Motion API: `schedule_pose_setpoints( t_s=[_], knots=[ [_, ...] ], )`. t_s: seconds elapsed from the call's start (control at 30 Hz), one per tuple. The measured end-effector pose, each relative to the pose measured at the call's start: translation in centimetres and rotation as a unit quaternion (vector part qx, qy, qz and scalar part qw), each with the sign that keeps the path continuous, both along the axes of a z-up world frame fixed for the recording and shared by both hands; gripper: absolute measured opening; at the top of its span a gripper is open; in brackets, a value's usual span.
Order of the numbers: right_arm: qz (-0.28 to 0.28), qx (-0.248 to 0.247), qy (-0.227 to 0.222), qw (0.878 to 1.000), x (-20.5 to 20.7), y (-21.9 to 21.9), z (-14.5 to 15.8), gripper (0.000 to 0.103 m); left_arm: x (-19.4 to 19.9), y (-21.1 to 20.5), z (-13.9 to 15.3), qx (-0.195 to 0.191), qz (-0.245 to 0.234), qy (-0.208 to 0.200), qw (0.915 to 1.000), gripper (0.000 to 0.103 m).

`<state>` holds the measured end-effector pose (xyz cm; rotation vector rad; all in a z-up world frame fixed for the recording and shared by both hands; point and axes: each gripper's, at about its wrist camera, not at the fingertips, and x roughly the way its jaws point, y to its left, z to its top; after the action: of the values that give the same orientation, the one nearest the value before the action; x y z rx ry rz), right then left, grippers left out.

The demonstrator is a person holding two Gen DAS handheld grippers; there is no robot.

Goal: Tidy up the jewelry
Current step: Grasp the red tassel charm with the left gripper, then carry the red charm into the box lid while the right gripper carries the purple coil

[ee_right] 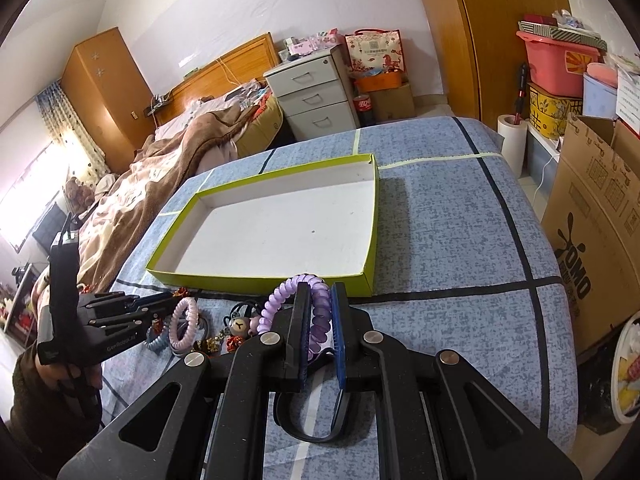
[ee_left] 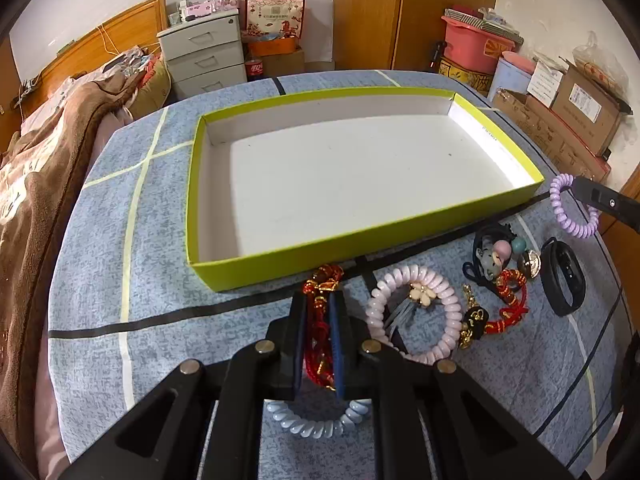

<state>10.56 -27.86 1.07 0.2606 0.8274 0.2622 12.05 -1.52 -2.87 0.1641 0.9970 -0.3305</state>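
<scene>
A shallow yellow-green box (ee_left: 280, 258) with a white inside lies on the blue bedspread; it also shows in the right wrist view (ee_right: 370, 276). My left gripper (ee_left: 318, 300) is shut on a red and gold bracelet (ee_left: 320, 280) just in front of the box. My right gripper (ee_right: 319, 292) is shut on a purple spiral hair tie (ee_right: 280, 296), held near the box's near right corner; the tie also shows in the left wrist view (ee_left: 560, 208). A pink spiral bracelet (ee_left: 412, 312), a red charm bracelet (ee_left: 508, 300), a black band (ee_left: 562, 276) and a blue spiral tie (ee_left: 316, 424) lie loose.
A bed with a brown blanket (ee_right: 168, 160) lies to the left. A grey drawer unit (ee_left: 204, 56) stands behind. Cardboard boxes (ee_right: 600, 216) and a pink tub (ee_left: 472, 44) stand at the right. A black hair tie with bead charms (ee_left: 496, 256) lies among the jewelry.
</scene>
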Motion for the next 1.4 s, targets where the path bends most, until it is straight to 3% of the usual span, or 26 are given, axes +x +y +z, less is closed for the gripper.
schedule_pose_setpoints(
  t_s=[0.37,0.83,1.17,1.4],
  knots=[
    [0.000,-0.001,-0.001,1.000,-0.2,0.3,0.2,0.010,-0.3,0.7,1.5,-0.015,0.001,-0.018,0.9997,0.011],
    [-0.005,-0.003,-0.019,1.000,0.6,0.5,2.5,0.010,0.0,1.3,5.7,-0.040,-0.002,-0.056,0.9976,0.011],
    [-0.021,-0.008,-0.017,1.000,4.9,0.3,3.5,0.010,4.4,1.6,7.1,-0.061,0.005,-0.060,0.9963,0.011],
    [-0.025,-0.025,0.007,0.999,9.7,0.7,2.2,0.010,9.0,1.2,5.6,-0.075,0.015,-0.035,0.9965,0.011]
  ],
)
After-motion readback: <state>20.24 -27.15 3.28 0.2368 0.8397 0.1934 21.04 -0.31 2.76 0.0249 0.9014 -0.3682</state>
